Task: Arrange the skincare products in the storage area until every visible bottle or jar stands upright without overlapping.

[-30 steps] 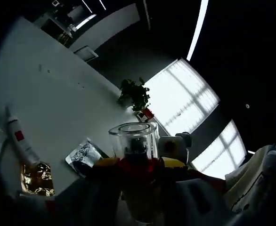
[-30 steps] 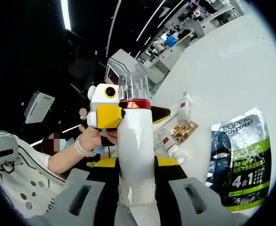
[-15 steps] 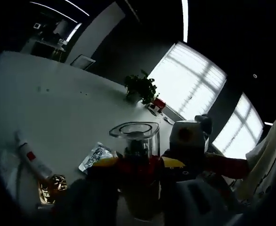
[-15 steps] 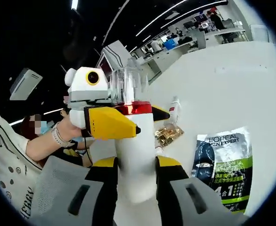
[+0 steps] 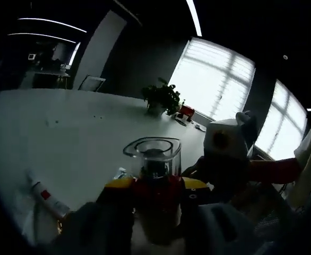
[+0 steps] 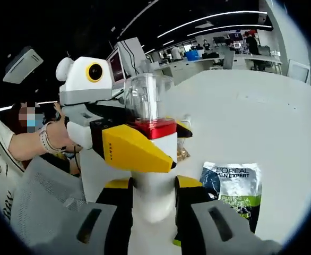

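Not close to done, I'd say. The white table (image 6: 261, 106) has a dark sachet (image 6: 232, 186) lying flat, and a small tube (image 5: 46, 195) lying on its side well off from it. The white pump bottle (image 6: 151, 159) is up off the table, above the sachet's near side, pinched by both: right gripper (image 6: 151, 204) clamps the body, left gripper (image 5: 154, 194) the red collar.
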Demonstrator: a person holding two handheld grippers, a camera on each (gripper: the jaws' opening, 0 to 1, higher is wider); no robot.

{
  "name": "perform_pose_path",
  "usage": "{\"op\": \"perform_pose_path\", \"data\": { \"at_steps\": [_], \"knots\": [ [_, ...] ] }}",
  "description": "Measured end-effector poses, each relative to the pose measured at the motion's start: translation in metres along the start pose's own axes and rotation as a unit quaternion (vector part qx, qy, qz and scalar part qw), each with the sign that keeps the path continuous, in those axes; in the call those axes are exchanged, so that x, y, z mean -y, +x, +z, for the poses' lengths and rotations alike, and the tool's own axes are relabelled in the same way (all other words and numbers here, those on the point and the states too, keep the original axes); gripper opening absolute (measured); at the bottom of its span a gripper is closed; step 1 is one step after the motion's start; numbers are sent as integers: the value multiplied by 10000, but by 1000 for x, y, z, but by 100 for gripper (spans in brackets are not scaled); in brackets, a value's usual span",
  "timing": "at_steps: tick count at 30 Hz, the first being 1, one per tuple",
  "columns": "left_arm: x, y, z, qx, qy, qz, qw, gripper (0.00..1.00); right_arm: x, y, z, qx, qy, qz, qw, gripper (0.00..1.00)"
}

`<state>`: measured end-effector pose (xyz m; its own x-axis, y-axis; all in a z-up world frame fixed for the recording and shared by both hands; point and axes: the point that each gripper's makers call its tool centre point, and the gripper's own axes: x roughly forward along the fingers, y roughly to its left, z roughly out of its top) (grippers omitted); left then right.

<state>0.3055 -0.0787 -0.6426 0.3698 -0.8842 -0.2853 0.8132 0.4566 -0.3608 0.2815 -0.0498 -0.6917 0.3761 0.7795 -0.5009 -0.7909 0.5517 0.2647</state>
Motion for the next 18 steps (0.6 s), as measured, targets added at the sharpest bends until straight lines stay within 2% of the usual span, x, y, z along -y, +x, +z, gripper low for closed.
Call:
{"op": "perform_pose_path", "data": {
  "at_steps": [8,12,18],
  "knots": [
    [-1,6,-12,-200,429,122,9988,28,2,5,-12,-173,-333,-155,9992,30],
    [-1,6,-13,-216,594,127,9979,28,6,7,-13,-128,-417,-186,9989,29],
    [-3,9,-13,-212,639,157,9976,28,10,7,-12,-77,-513,-249,9983,29]
  ]
}}
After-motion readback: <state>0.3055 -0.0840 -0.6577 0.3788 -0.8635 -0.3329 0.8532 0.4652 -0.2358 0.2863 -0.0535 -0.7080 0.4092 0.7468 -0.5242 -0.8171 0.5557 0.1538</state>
